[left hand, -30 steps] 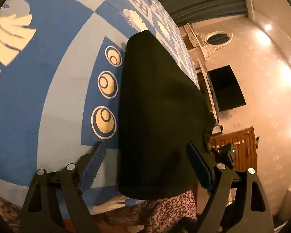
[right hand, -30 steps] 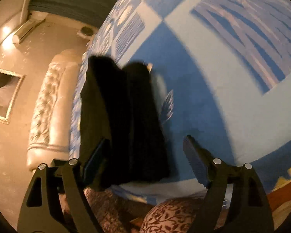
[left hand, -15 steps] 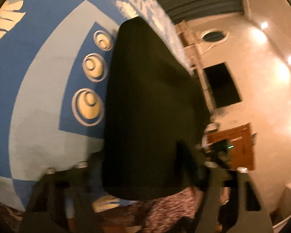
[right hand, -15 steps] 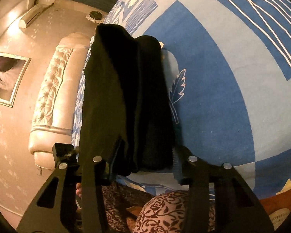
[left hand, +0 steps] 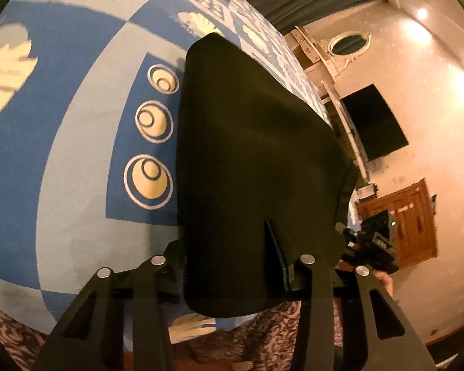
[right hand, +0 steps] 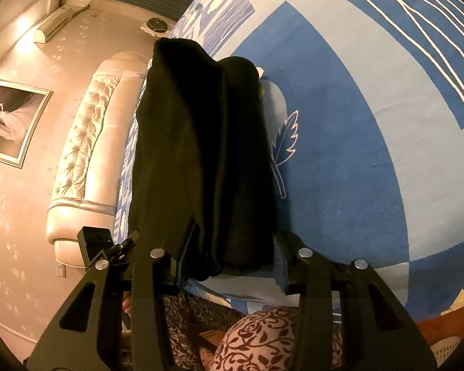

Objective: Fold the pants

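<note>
Black pants (left hand: 250,167) lay on a blue patterned bedspread (left hand: 77,142). Both the left tool (left hand: 229,266) and right tool (right hand: 229,256), just closing, pinched their near edge. Beyond the pants, the left view showed a wooden cabinet (left hand: 408,222); the right showed a tufted headboard (right hand: 86,142).

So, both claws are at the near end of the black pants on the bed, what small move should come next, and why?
Probably lift both ends a little and carry them forward over the far part. The left claw and right claw have just been closing, and each now pinches the near edge of the black pants, which lie flat on the blue bedspread.
</note>
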Tool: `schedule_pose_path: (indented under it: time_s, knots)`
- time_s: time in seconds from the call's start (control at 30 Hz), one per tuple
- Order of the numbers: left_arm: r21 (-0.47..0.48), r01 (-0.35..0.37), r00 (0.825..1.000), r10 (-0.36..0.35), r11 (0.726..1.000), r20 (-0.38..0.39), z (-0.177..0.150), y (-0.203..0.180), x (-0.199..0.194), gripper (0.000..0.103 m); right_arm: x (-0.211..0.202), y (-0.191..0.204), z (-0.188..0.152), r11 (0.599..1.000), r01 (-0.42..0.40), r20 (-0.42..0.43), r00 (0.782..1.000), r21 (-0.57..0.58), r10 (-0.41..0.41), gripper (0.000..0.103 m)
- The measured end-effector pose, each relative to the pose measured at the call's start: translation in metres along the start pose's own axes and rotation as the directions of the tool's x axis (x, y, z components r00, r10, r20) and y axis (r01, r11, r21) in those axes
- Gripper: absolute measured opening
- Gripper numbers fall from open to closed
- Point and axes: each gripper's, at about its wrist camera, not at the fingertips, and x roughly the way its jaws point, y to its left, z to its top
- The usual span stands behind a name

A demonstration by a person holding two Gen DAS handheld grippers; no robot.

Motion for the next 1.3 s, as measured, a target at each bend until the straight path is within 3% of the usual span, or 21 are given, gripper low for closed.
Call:
schedule_pose_path:
  time_s: [0.1, 0.33, 1.3]
  knots:
    - [0.043, -0.038, 0.999, 0.038, 0.998, 0.005, 0.001, -0.011, 0.001, 0.04, 0.002, -0.002, 0.001, 1.0, -0.004, 0.005, 1.0, 0.002, 0.004, 0.041]
    - [0.041, -0.057, 0.998, 0.056, 0.998, 0.004, 0.002, -0.006, -0.006, 0.039, 0.01, -0.001, 0.004, 1.0, -0.004, 0.008, 1.0, 0.004, 0.004, 0.041]
    - [-0.089, -0.126, 0.983, 0.137, 0.988, 0.121, 0.007, 0.047, -0.067, 0.039, 0.096, 0.051, 0.039, 0.999, -0.038, -0.054, 0.998, -0.032, 0.036, 0.041]
